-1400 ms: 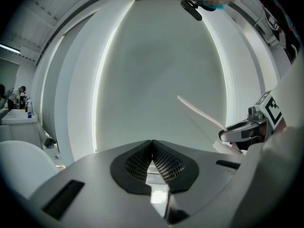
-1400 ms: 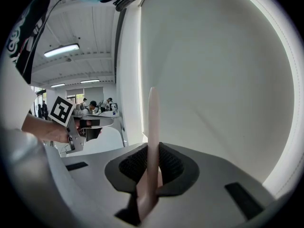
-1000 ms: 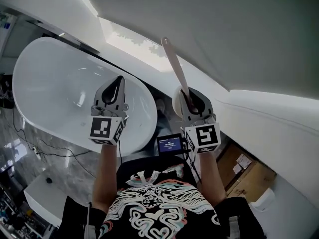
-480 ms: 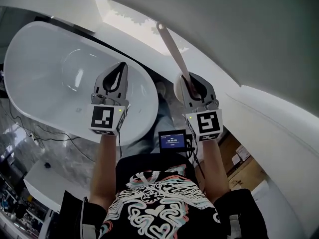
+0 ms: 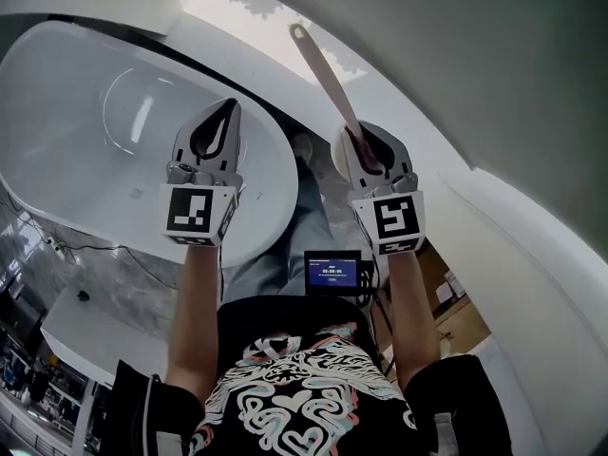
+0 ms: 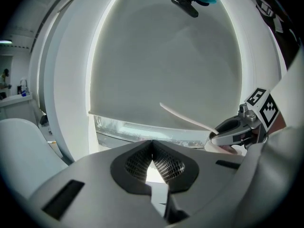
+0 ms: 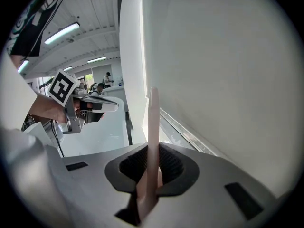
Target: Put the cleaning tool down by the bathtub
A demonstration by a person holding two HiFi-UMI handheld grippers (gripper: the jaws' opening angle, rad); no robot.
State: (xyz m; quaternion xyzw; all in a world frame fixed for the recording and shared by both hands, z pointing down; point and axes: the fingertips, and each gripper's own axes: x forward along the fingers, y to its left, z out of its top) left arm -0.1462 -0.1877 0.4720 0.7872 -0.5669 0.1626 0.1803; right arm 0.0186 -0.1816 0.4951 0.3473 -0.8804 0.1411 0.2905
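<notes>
The cleaning tool has a long pale pink handle (image 5: 326, 76) with a hole at its far end and a round whitish head (image 5: 336, 169) low beside the jaws. My right gripper (image 5: 363, 141) is shut on that handle, which rises between its pads in the right gripper view as handle (image 7: 153, 127). My left gripper (image 5: 226, 112) is shut with nothing in it and hangs over the rim of the white oval bathtub (image 5: 85, 112). In the left gripper view its mesh pads (image 6: 164, 164) meet, and the right gripper (image 6: 236, 129) with the tool shows at the right.
A small lit screen (image 5: 332, 271) hangs at the person's chest. Cardboard boxes (image 5: 454, 304) lie at the lower right. Cables (image 5: 104, 252) run over the marble floor by the tub. A bright window strip (image 5: 242, 9) sits behind the tub. A white wall (image 5: 494, 84) curves at the right.
Both grippers have drifted a little forward and up in the view, and the tub fills more of the upper left. The pink handle stays in the right gripper, its far end higher.
</notes>
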